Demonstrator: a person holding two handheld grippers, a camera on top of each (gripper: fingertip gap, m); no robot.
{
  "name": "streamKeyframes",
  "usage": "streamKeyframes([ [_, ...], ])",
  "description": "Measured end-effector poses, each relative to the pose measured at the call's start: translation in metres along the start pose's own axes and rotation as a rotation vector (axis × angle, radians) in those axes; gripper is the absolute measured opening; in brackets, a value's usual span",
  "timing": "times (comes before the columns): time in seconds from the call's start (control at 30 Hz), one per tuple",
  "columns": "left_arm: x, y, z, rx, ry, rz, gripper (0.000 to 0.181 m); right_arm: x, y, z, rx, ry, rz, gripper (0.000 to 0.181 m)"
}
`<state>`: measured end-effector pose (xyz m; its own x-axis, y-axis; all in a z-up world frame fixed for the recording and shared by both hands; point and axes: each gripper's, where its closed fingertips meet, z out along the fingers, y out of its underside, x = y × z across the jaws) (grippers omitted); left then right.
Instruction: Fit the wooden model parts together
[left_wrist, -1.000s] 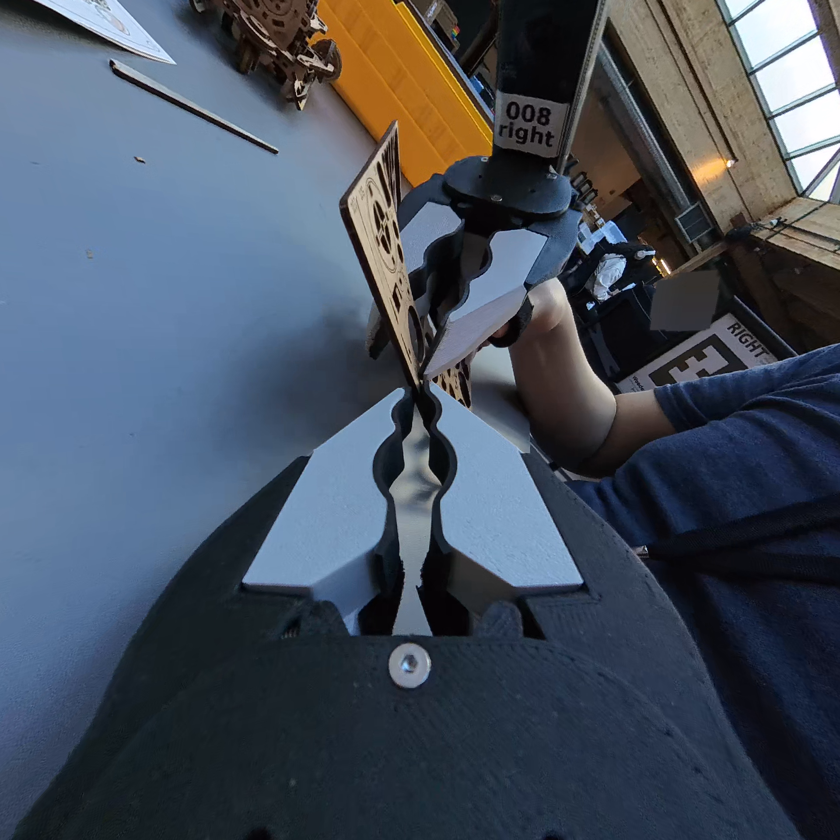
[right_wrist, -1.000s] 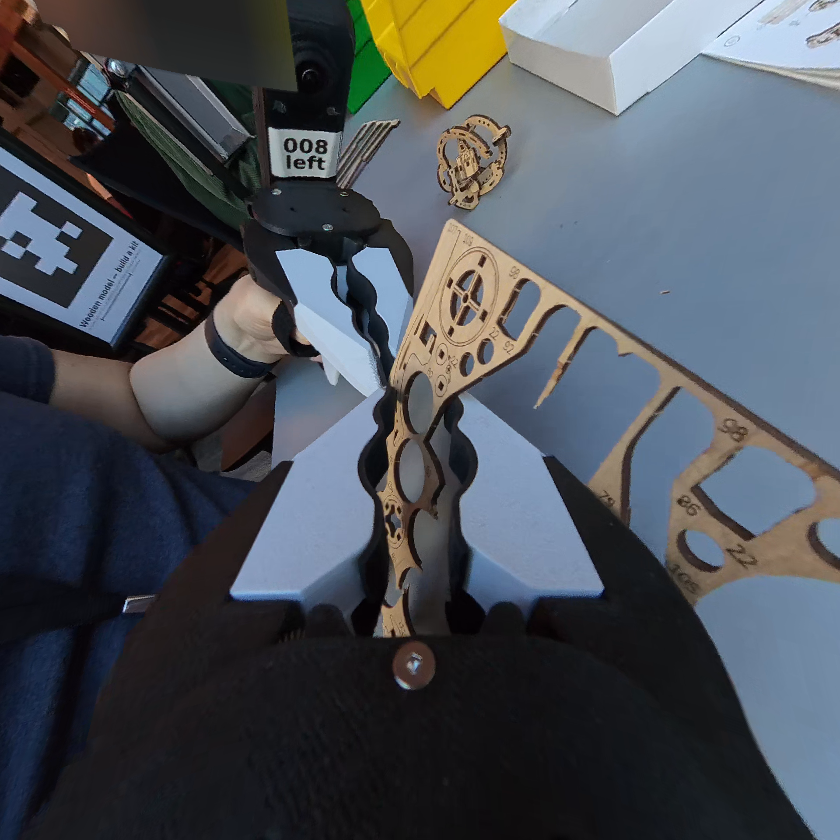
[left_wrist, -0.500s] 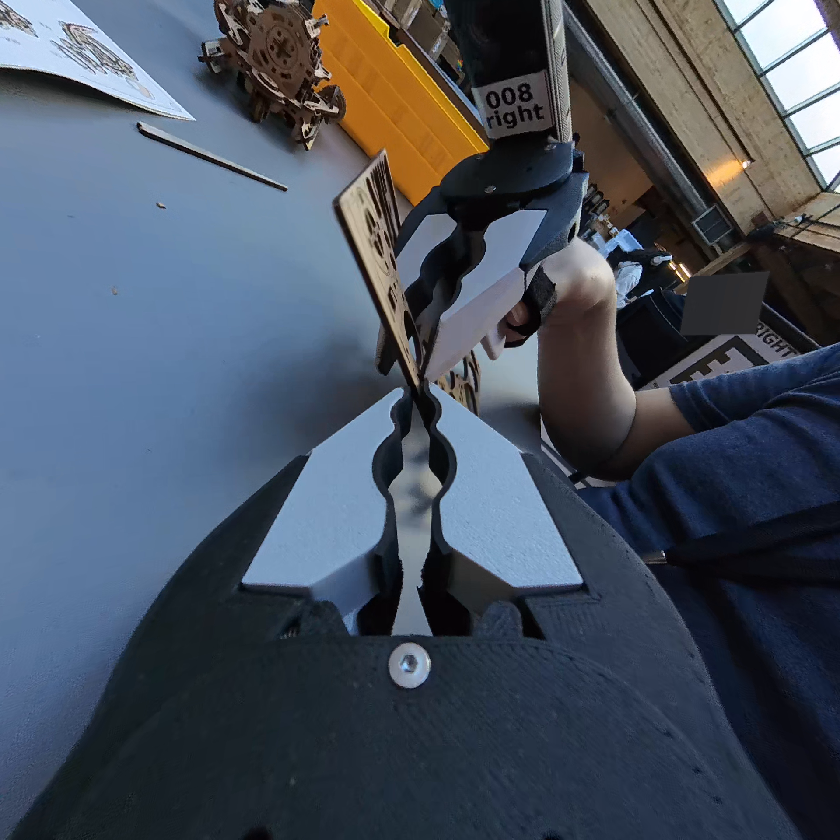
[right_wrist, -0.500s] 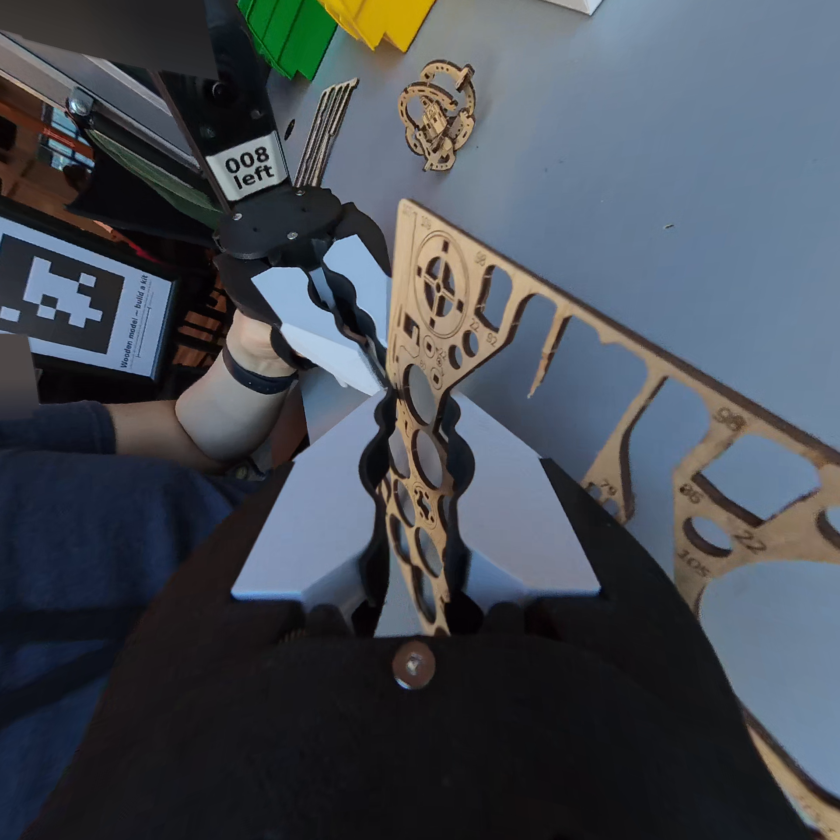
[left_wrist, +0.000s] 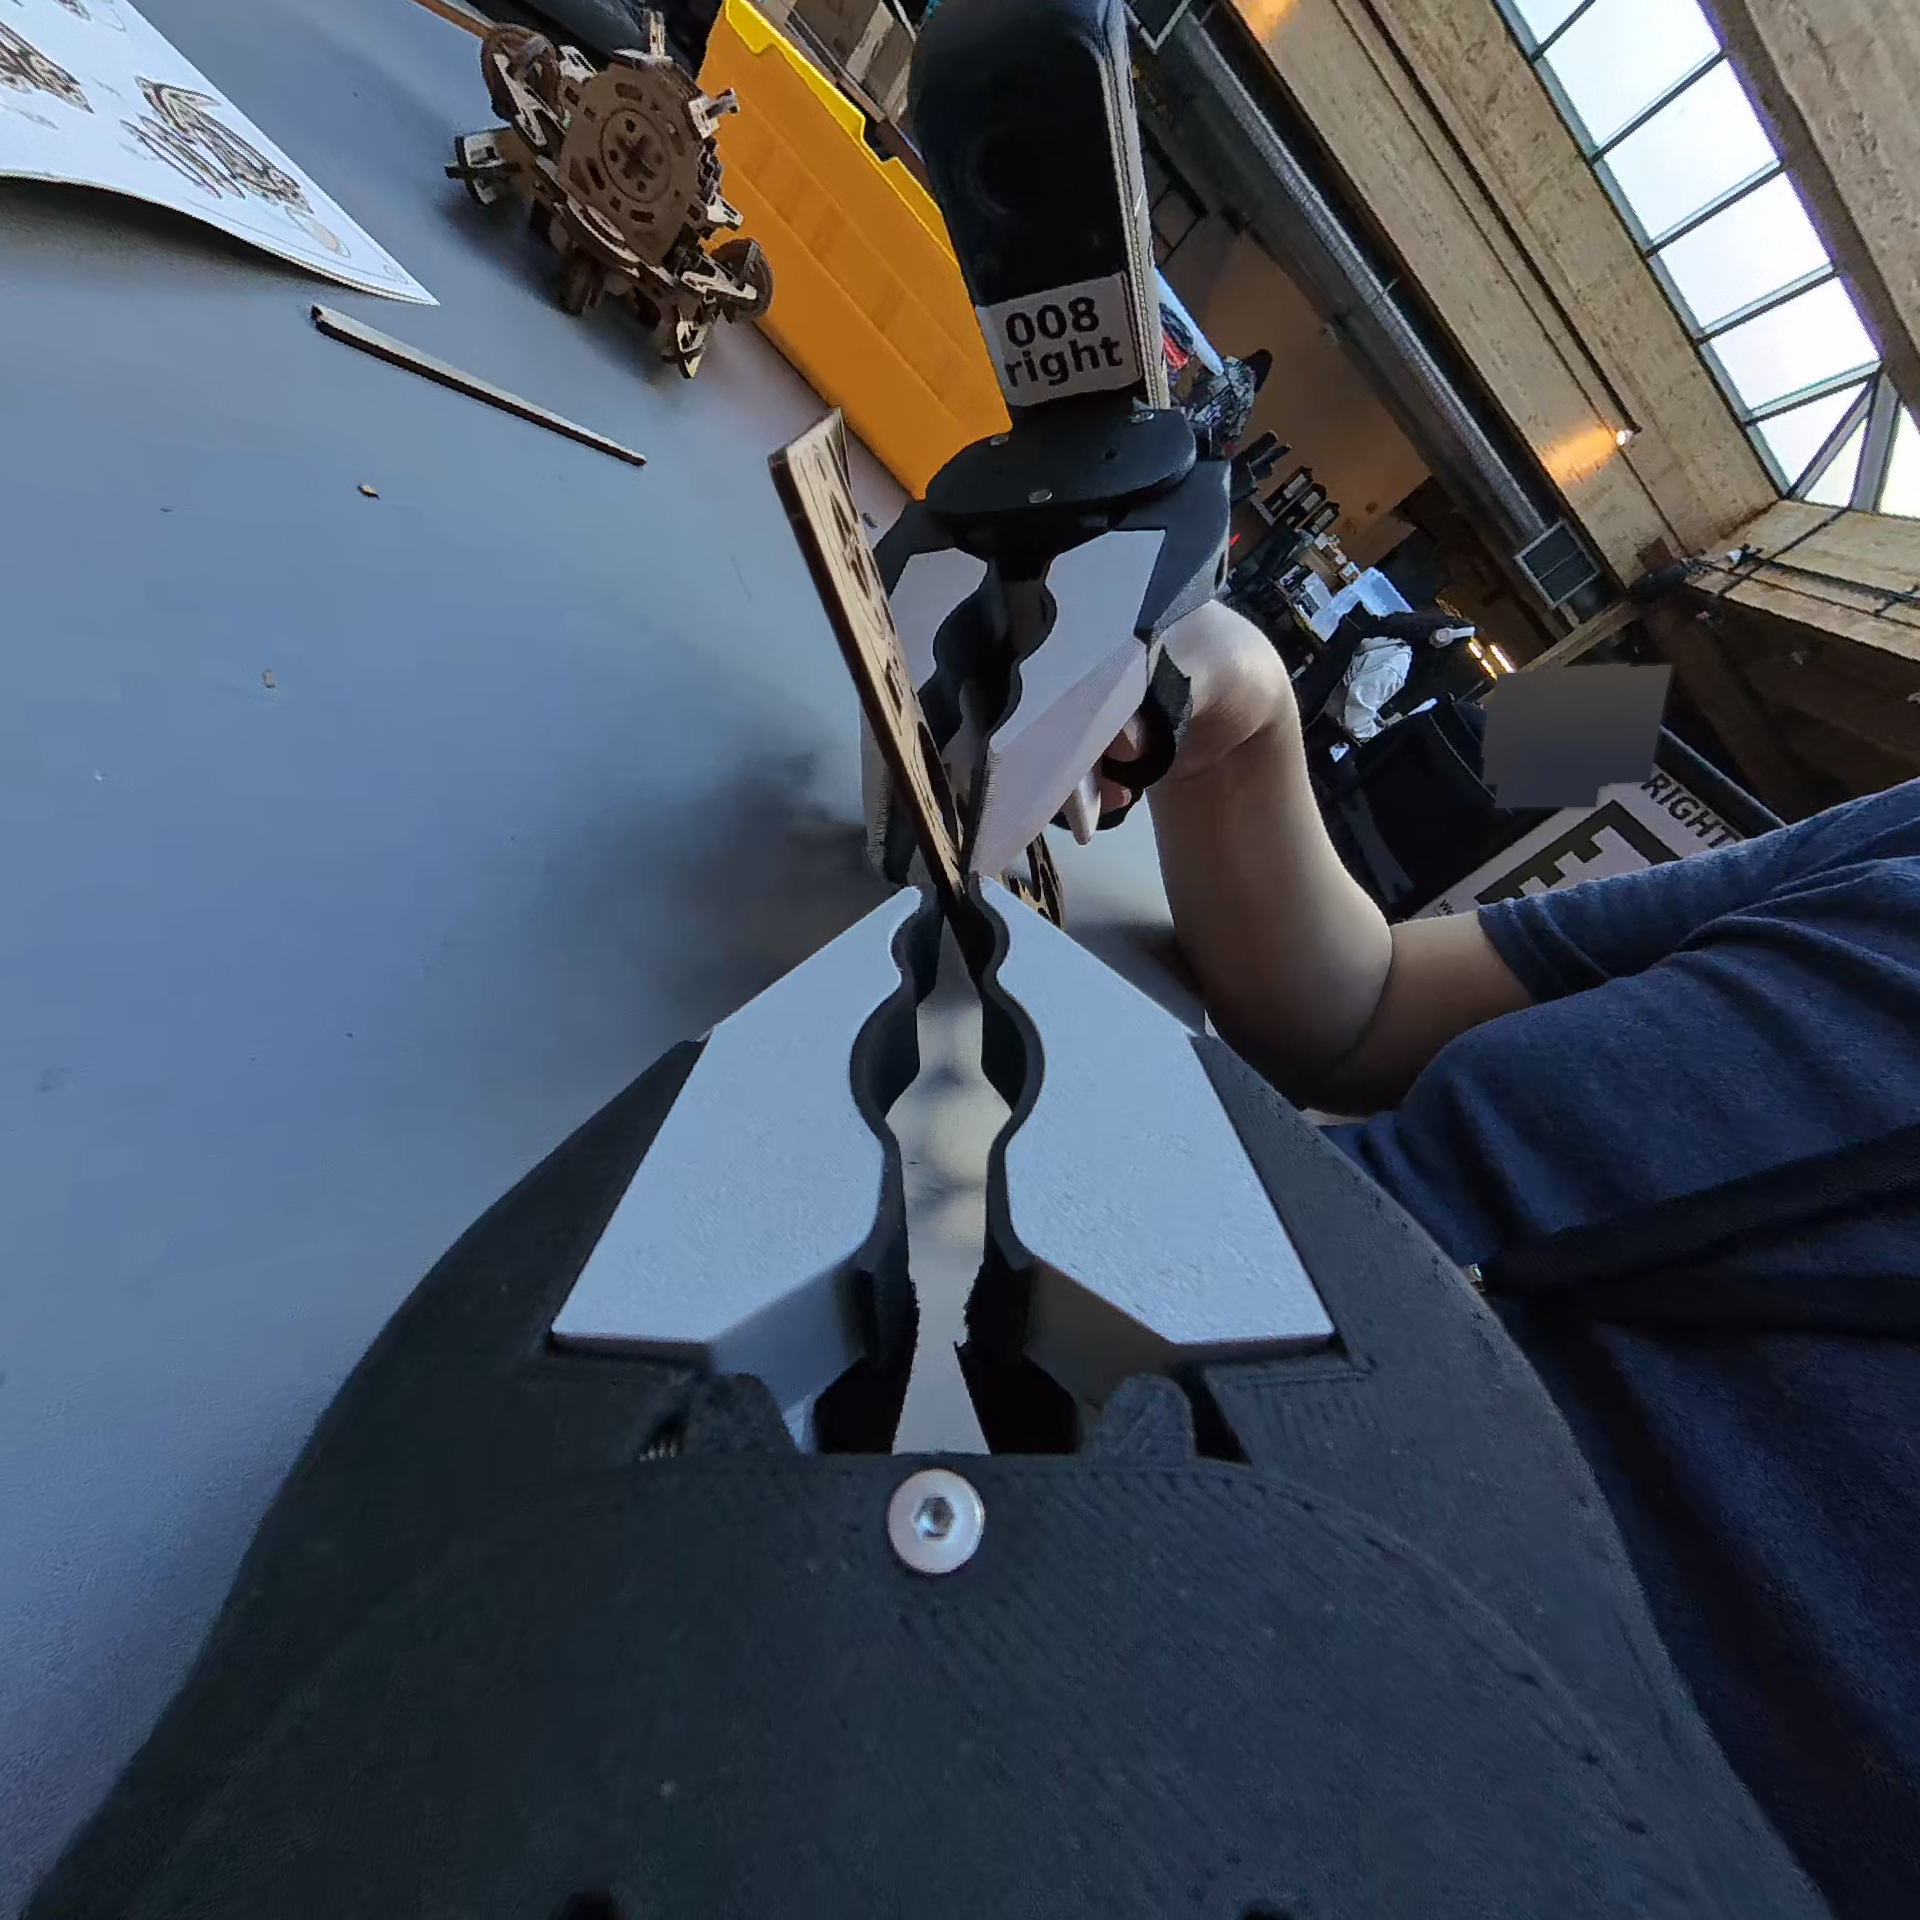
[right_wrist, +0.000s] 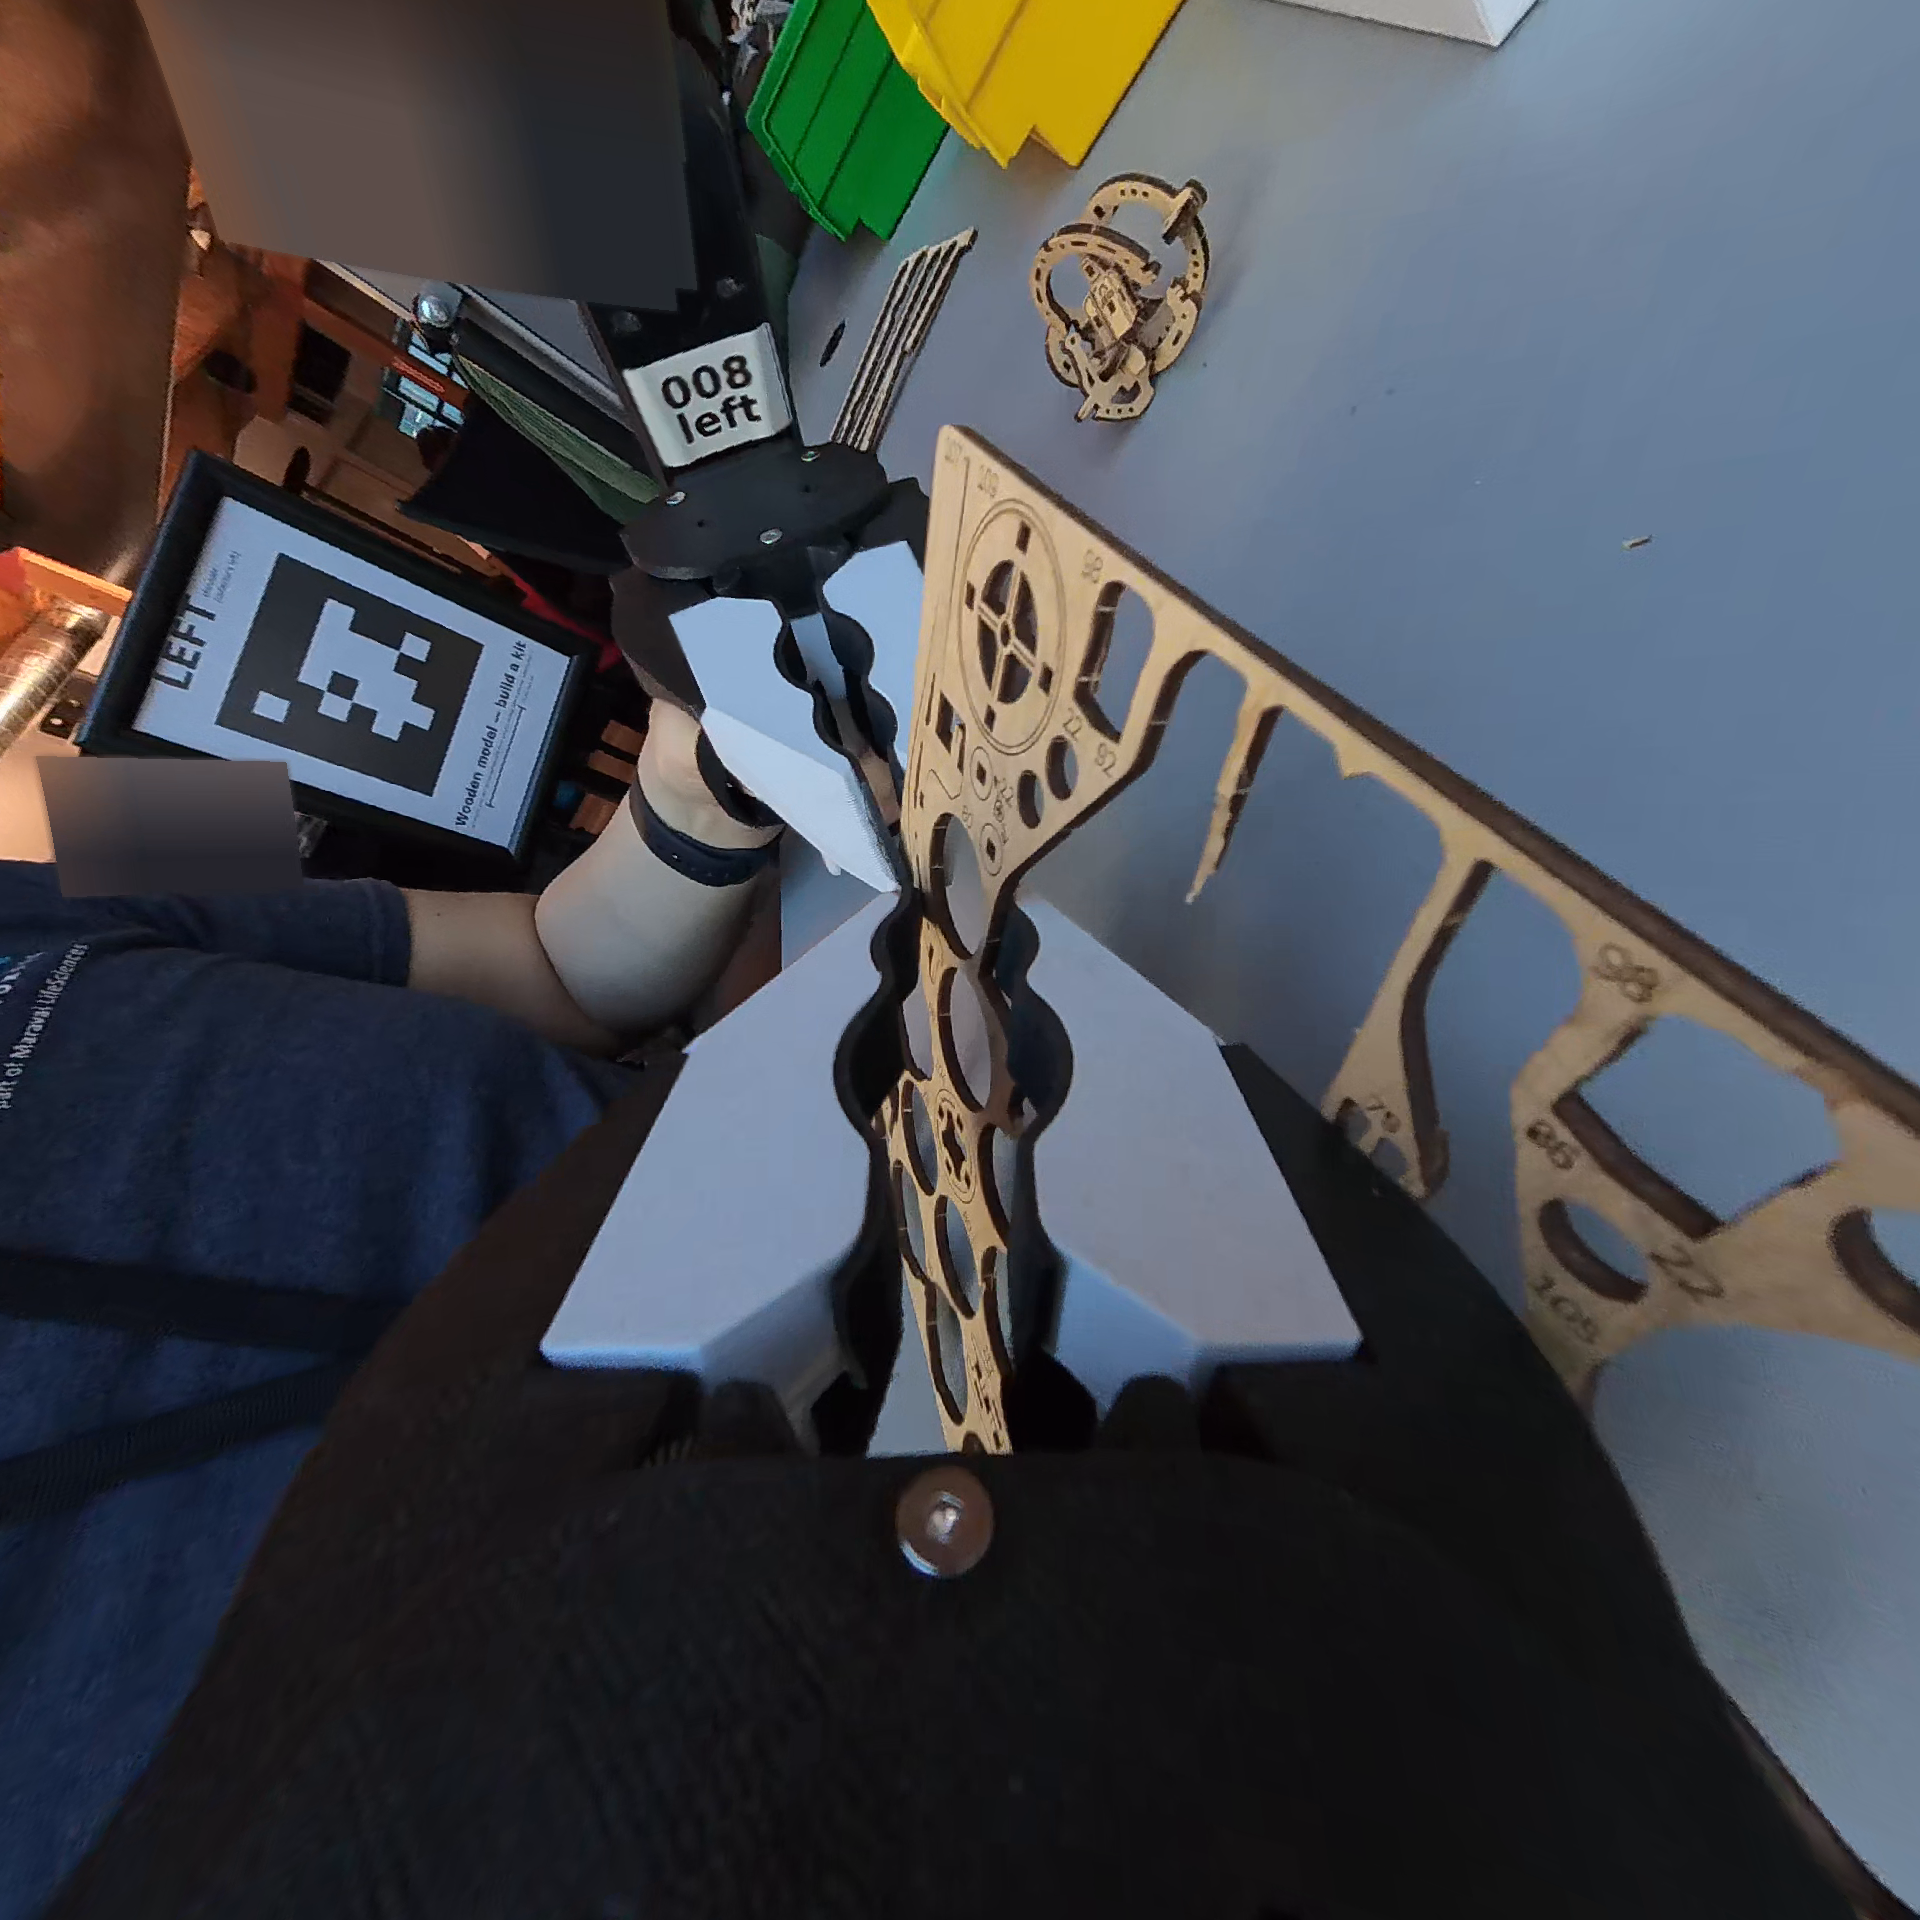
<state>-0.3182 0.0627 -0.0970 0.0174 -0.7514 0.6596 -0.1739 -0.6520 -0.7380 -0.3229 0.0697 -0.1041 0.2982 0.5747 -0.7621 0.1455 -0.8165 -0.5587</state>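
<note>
Two grippers meet tip to tip, right gripper (right_wrist: 951, 914) clamping wooden sheet (right_wrist: 1226, 727), left gripper (left_wrist: 951, 894) nipping its edge

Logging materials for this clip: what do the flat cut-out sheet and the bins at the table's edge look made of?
Cut-out sheet: thin plywood, pale matt face, dark scorched edges suggesting laser cutting. Yellow bin and green bin: likely moulded plastic, smooth, uniformly coloured.

A white label (left_wrist: 1065, 338) printed in black sits on the right gripper (right_wrist: 961, 914). A second label (right_wrist: 717, 400) sits on the left gripper (left_wrist: 951, 899). Engraved numbers dot the wooden sheet (right_wrist: 1039, 644), and a black-framed sign (right_wrist: 332, 665) bears a square marker and print.
</note>
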Motion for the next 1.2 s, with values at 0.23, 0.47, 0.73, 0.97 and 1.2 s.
streamKeyframes([
  [0.23,-0.005,0.005,0.003,-0.029,-0.047,-0.007,0.003,0.003,-0.002,0.001,0.020,0.010,-0.030,0.011],
  [0.47,-0.001,-0.001,0.001,0.031,0.003,-0.051,0.001,0.000,-0.005,0.000,0.048,-0.002,-0.038,0.012],
  [0.73,0.000,-0.001,0.000,0.045,0.010,-0.068,0.001,-0.001,-0.005,0.000,0.055,0.004,-0.055,0.012],
  [0.97,0.001,-0.002,-0.001,0.058,0.010,-0.056,0.001,-0.002,-0.006,0.000,0.063,0.004,-0.064,0.012],
  [1.2,0.003,-0.009,0.001,0.086,-0.019,0.029,0.002,-0.004,-0.011,-0.004,0.092,-0.003,-0.093,0.013],
])
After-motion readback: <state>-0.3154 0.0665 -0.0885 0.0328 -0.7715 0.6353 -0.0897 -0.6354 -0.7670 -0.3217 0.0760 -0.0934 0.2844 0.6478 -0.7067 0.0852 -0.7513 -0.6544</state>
